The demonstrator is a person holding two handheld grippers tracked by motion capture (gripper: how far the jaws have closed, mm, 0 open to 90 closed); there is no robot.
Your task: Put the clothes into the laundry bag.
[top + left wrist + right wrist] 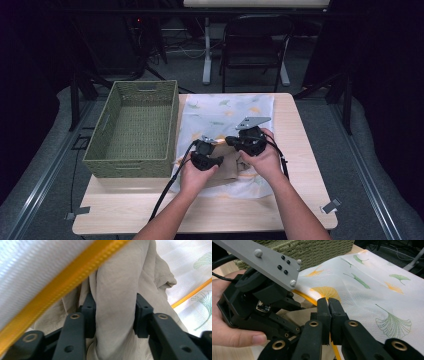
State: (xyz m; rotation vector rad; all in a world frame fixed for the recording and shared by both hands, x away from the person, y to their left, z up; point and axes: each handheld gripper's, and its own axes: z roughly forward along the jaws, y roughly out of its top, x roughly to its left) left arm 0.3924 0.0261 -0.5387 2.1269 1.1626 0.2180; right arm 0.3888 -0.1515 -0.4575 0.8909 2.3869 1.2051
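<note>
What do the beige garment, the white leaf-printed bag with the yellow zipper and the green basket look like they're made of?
Beige garment: thin matte woven cloth, perhaps cotton; it creases softly between the left gripper jaws.
White leaf-printed bag: fine mesh fabric, probably synthetic; a netted weave shows. The right gripper pinches its yellow zipper edge.
Green basket: woven fibre, maybe paper rope or grass.

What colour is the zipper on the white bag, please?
Yellow-orange zipper on the white bag, clearest in the left gripper view.

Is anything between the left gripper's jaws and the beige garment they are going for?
No. The left gripper already has a fold of the beige garment pinched between its jaws. The yellow zipper edge of the leaf-print mesh bag crosses above, beyond the jaws.
</note>
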